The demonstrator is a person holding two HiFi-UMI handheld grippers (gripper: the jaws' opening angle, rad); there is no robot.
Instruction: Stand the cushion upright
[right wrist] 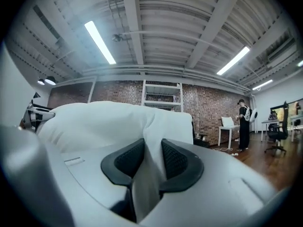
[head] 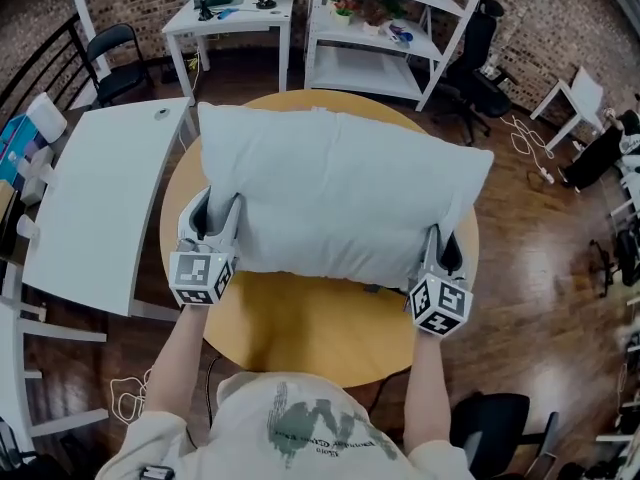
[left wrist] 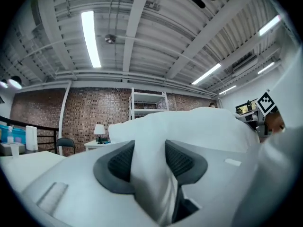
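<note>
A large pale grey cushion lies across the round wooden table, its broad face towards the head camera. My left gripper is at its near left corner and my right gripper is at its near right corner. In the left gripper view a fold of the cushion fills the gap of the left gripper, touching both dark pads. In the right gripper view the cushion bulges ahead, and a narrower fold sits pinched in the right gripper. Both grippers point level.
A white desk adjoins the table on the left. Behind stand a small white table with lamps, a white shelf unit and black chairs. A black stool is near my right. A person stands far off.
</note>
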